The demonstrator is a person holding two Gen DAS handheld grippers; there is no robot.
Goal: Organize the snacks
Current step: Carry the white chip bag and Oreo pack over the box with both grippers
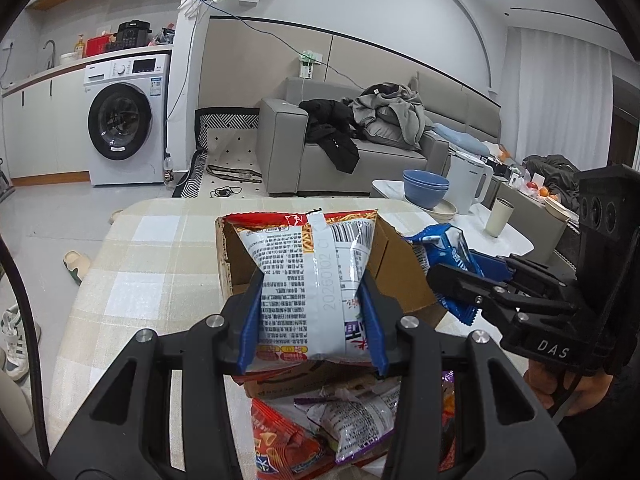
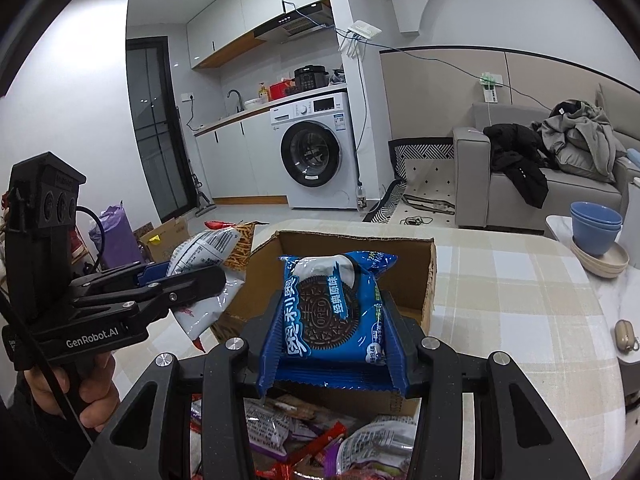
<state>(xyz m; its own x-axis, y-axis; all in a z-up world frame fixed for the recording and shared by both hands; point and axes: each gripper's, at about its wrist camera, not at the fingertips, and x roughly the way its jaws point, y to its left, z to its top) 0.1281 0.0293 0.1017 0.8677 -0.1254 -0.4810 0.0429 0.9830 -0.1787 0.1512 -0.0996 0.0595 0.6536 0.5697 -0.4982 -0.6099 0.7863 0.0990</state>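
My left gripper (image 1: 312,320) is clamped on a red and white noodle-snack packet (image 1: 316,268), its blue pads squeezing the lower half so the foil pinches in between them; my right gripper (image 2: 332,336) is clamped the same way on a blue Oreo packet (image 2: 336,308), pads against both side edges. Both packets hang in the air above the open cardboard box (image 2: 424,280), which sits on the checked tablecloth (image 1: 160,264) toward the far edge of the table; a loose heap of other snack packets (image 1: 320,428) lies below the grippers at the near edge.

I judge the chief risk to be the two grippers meeting over the box, since they stand just beside each other and the box mouth is narrow; a packet could also catch the raised flap (image 1: 394,258) and tip the light box, or land on the cloth instead. The slick noodle foil may slide from its pads; too hard a squeeze could crush the biscuits.
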